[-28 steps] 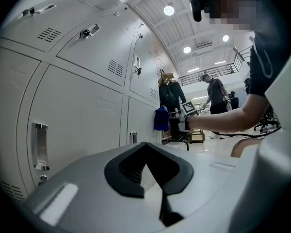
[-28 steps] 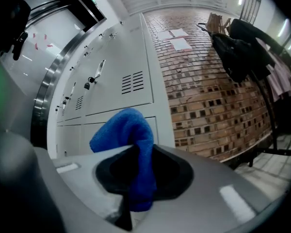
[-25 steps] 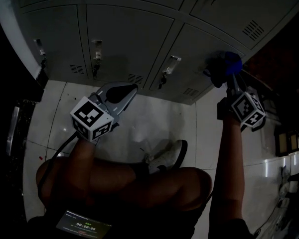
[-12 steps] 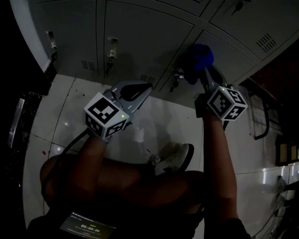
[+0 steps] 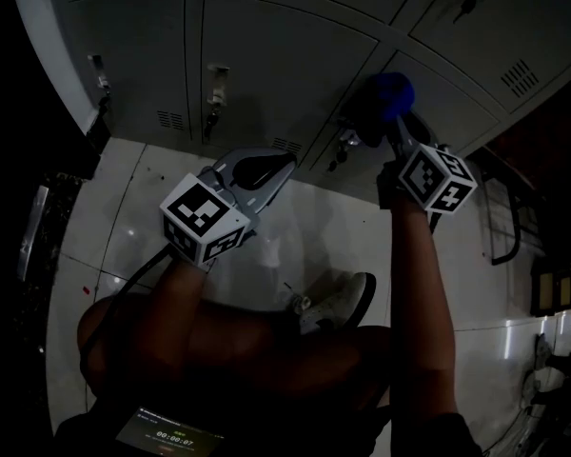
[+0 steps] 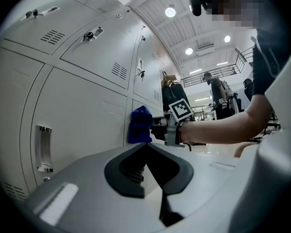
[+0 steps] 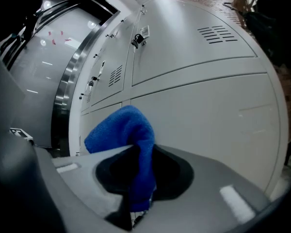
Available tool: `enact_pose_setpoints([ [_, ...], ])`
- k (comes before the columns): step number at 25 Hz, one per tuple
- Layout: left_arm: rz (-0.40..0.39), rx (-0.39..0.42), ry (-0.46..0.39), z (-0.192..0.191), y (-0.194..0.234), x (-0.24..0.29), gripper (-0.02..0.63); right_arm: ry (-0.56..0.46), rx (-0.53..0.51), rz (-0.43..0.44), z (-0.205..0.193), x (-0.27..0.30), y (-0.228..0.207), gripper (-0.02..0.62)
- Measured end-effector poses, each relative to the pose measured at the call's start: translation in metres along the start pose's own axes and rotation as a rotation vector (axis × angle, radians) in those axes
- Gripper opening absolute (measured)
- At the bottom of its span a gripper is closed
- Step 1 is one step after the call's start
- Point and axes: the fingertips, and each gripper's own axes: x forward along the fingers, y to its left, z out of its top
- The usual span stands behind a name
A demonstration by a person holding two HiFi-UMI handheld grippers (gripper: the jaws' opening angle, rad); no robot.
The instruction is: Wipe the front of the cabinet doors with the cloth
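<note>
One cloth [image 7: 122, 126] in right tool [image 7: 137, 152]

We look down on a glossy, pale tiled floor [image 5: 314, 236] crossed by thin dark grout lines. A grey bank of cabinet doors [image 5: 266, 55] stands on it along the top, and a person's light shoe [image 5: 335, 301] rests on the tiles near the middle.

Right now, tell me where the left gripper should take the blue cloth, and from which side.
Probably the bunched fold of the blue cloth standing out past the shut right gripper, approached from the left: its tail is pinched in those jaws, and the cabinet door lies just beyond.
</note>
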Motion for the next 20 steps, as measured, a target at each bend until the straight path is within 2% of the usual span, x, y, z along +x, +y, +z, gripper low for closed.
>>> enact_pose_setpoints([
  [6, -0.002, 0.008, 0.015, -0.004, -0.002, 0.001, 0.004, 0.018, -0.076, -0.114, -0.004, -0.016, -0.025, 0.061],
  [20, -0.006, 0.014, 0.031, -0.009, -0.004, 0.004, 0.003, -0.001, -0.059, -0.348, -0.015, -0.071, -0.111, 0.061],
])
